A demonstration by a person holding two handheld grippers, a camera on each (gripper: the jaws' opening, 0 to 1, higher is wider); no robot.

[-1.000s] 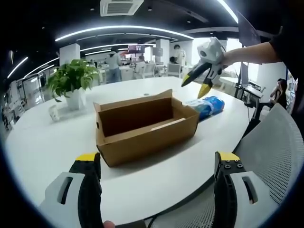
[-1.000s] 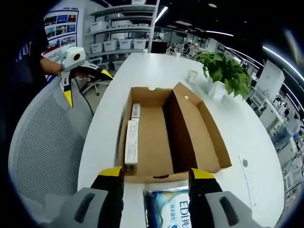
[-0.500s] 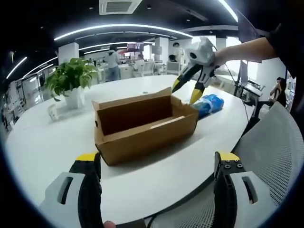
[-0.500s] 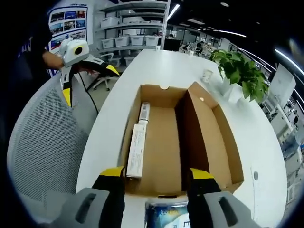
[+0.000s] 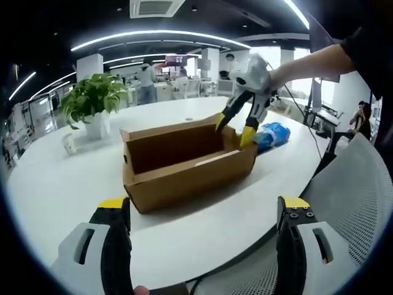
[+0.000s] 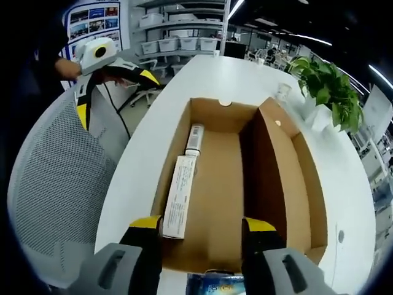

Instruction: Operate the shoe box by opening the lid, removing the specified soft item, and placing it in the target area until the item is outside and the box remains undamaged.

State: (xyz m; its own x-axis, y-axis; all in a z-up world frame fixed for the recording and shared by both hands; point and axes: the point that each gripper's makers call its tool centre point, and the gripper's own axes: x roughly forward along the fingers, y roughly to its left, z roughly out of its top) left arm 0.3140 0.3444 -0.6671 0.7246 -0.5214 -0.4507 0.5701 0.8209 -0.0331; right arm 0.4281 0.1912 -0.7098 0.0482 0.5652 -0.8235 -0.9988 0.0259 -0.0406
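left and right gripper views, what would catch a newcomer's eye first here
The open cardboard shoe box sits mid-table, its lid standing up along the far side in the left gripper view. The right claw, jaws apart, hangs over its right end, looking down at a long white carton lying inside the box. A blue soft packet lies on the table beyond that end.

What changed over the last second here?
The right gripper, open and empty, came down from above the blue pack to the near end of the open box. The box, the pack beside it, the plant and the left gripper stayed put.
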